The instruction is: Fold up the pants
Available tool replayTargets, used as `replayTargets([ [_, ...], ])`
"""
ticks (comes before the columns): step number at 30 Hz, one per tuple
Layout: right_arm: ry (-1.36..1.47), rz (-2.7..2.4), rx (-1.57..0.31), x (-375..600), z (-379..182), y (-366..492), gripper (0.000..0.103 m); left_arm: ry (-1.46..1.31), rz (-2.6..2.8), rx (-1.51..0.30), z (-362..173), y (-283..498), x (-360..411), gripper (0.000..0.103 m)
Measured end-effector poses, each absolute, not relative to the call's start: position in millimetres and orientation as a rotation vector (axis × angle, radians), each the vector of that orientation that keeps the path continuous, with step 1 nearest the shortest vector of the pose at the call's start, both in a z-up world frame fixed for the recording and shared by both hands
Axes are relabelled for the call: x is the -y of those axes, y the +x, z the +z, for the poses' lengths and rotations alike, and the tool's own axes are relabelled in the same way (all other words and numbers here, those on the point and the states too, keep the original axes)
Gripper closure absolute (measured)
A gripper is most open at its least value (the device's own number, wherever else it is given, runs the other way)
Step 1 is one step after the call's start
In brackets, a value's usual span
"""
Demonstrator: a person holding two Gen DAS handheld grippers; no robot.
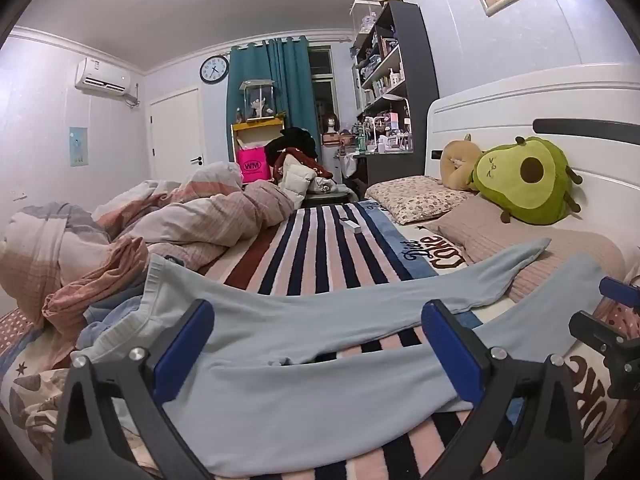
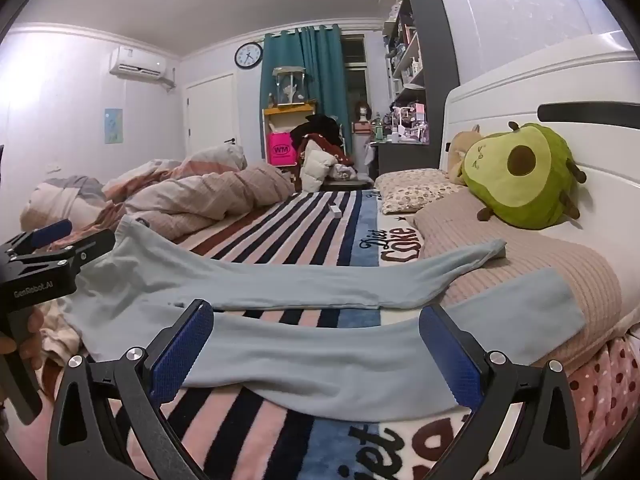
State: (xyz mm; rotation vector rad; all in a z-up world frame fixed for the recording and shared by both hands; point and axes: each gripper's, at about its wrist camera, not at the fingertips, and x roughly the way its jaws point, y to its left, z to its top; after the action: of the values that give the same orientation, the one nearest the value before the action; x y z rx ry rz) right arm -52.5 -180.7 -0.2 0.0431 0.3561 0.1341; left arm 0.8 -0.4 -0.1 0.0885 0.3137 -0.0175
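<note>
Light blue pants [image 1: 304, 380] lie flat on the striped blanket [image 1: 320, 248], waistband at the left, both legs running right onto a pink pillow. My left gripper [image 1: 318, 350] is open and hovers over the seat and near thigh, holding nothing. In the right wrist view the pants [image 2: 320, 356] stretch across the frame. My right gripper [image 2: 316, 354] is open over the near leg, empty. The left gripper also shows at the left edge of that view [image 2: 52, 252], by the waistband. The right gripper's body shows at the right edge of the left wrist view [image 1: 616, 340].
A rumpled duvet [image 1: 168, 220] is heaped at the left behind the waistband. An avocado plush [image 1: 524, 180] and pillows [image 1: 416, 198] lie by the white headboard [image 1: 520, 108]. A small white object [image 1: 350, 225] lies on the blanket. Shelves and clutter stand beyond the bed.
</note>
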Motion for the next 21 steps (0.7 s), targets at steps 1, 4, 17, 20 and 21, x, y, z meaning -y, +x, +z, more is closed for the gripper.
replayTargets([
  [1, 0.042, 0.134, -0.363, 180, 0, -52, 0.000, 0.085, -0.017, -0.305, 0, 1, 0, 0.001],
  [4, 0.044, 0.136, -0.361, 180, 0, -52, 0.000, 0.092, -0.010, -0.302, -1, 1, 2, 0.001],
  [17, 0.042, 0.129, -0.357, 170, -2, -52, 0.000, 0.106, 0.001, -0.291, 0, -3, 8, 0.001],
  [20, 0.050, 0.136, -0.360, 175, -5, -51, 0.000, 0.108, 0.005, -0.286, -3, -4, 6, 0.001],
  [21, 0.049, 0.137, -0.360, 172, -6, -52, 0.000, 0.108, 0.005, -0.286, -4, -4, 6, 0.001],
])
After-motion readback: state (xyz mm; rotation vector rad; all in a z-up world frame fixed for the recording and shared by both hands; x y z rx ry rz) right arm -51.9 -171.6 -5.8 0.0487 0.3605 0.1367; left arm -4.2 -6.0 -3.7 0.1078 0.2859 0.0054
